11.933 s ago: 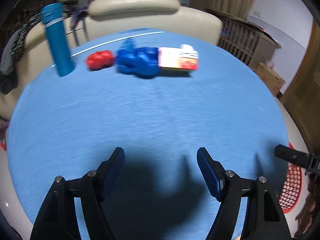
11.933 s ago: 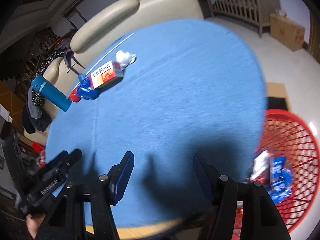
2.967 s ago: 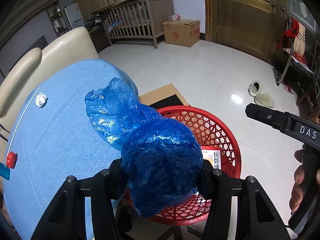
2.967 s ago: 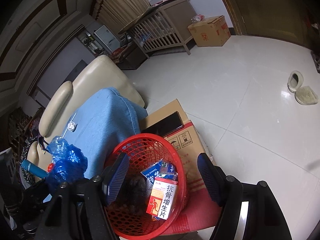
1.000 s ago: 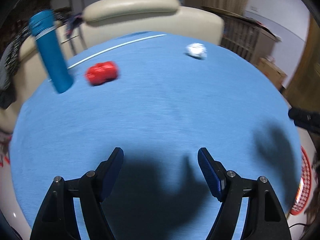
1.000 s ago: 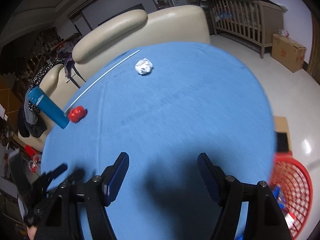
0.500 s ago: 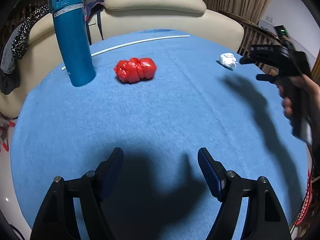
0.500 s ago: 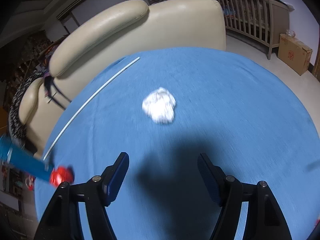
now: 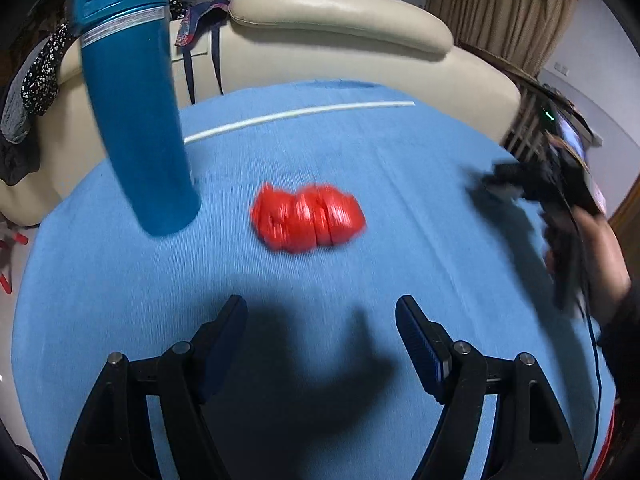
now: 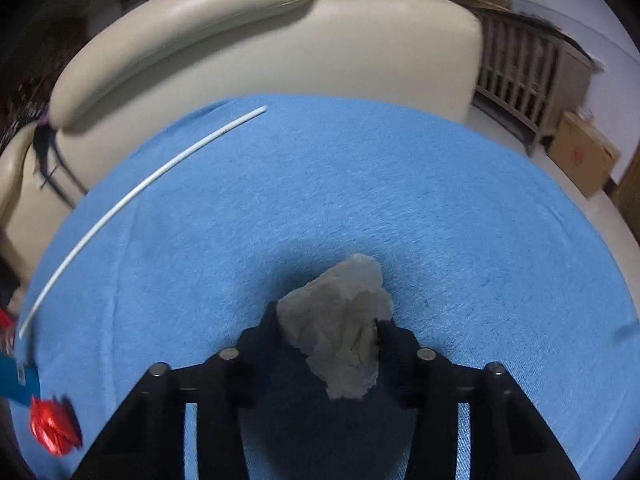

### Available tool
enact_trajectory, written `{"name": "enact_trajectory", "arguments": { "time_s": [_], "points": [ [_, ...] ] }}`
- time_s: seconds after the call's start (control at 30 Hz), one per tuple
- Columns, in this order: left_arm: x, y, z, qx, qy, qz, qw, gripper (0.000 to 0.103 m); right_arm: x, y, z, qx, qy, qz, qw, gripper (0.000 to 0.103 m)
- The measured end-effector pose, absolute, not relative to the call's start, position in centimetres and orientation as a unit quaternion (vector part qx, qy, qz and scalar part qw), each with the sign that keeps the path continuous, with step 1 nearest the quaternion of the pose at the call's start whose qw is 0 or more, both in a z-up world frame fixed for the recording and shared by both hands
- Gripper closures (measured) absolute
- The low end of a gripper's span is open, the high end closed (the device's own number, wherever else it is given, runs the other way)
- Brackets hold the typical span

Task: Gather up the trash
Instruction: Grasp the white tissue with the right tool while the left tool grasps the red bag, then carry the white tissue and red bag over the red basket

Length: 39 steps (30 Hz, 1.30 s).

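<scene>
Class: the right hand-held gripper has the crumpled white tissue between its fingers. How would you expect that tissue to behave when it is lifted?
The tissue looks soft and creased, so it will probably squash as the right hand-held gripper is closing on it. It seems light, so it should lift easily. Its loose lower fold may flop.

surface: blue table [image 9: 120,300] | on it: red wrapper [image 9: 308,220], teal bottle [image 9: 136,112], white rod [image 9: 300,114], crumpled tissue [image 10: 340,320]

Dim indoor light, strong fisheye bending at dark edges, motion blur throughout, and soft claw shadows on the blue tablecloth [image 9: 400,184].
</scene>
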<state>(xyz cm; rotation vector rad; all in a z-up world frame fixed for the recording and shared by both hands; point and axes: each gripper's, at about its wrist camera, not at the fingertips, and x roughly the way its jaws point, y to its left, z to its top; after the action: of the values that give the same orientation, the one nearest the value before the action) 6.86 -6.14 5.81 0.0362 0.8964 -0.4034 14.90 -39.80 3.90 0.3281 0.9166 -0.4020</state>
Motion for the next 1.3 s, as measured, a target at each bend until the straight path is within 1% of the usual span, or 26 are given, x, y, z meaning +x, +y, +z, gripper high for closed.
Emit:
{"name": "enact_trajectory", "arguments": {
  "time_s": [0.23, 0.33, 0.37, 0.4, 0.43, 0.47, 0.57, 0.77, 1.03, 1.3],
  "points": [
    [12.3, -9.0, 5.7, -0.011, 0.430, -0.166, 0.887, 0.024, 10.0, -38.7, 5.2, 0.167, 0.424, -0.150, 0.877, 0.057],
    [14.4, -10.3, 4.8, 0.001, 0.438, -0.141, 0.888, 0.016, 7.5, -37.5, 6.2, 0.172, 0.420, -0.135, 0.881, 0.057],
    [14.9, -10.5, 4.4, 0.006, 0.446, -0.138, 0.884, 0.017, 6.8, -37.1, 6.4, 0.176, 0.418, -0.131, 0.882, 0.057],
    [15.3, -10.6, 3.9, 0.003, 0.456, -0.142, 0.879, 0.021, 6.2, -36.6, 6.5, 0.178, 0.418, -0.125, 0.882, 0.057],
    [15.5, -10.5, 3.5, -0.012, 0.467, -0.155, 0.870, 0.038, 5.9, -36.1, 6.7, 0.177, 0.418, -0.121, 0.883, 0.057],
    [15.3, -10.3, 3.5, -0.016, 0.469, -0.158, 0.869, 0.039, 5.2, -35.5, 6.9, 0.176, 0.417, -0.116, 0.884, 0.057],
    [13.4, -9.3, 4.0, -0.015, 0.467, -0.157, 0.870, 0.041, 3.2, -34.0, 7.4, 0.177, 0.415, -0.101, 0.887, 0.057],
    [7.2, -7.2, 5.9, 0.007, 0.455, -0.137, 0.880, 0.041, -1.6, -31.2, 7.5, 0.205, 0.410, -0.084, 0.885, 0.057],
    [-1.9, -6.5, 7.6, 0.024, 0.434, -0.142, 0.889, 0.041, -10.2, -28.8, 6.7, 0.227, 0.414, -0.084, 0.877, 0.057],
    [-7.4, -6.4, 8.1, 0.026, 0.417, -0.161, 0.894, 0.041, -16.3, -27.7, 7.2, 0.235, 0.403, -0.090, 0.880, 0.057]
  ]
}}
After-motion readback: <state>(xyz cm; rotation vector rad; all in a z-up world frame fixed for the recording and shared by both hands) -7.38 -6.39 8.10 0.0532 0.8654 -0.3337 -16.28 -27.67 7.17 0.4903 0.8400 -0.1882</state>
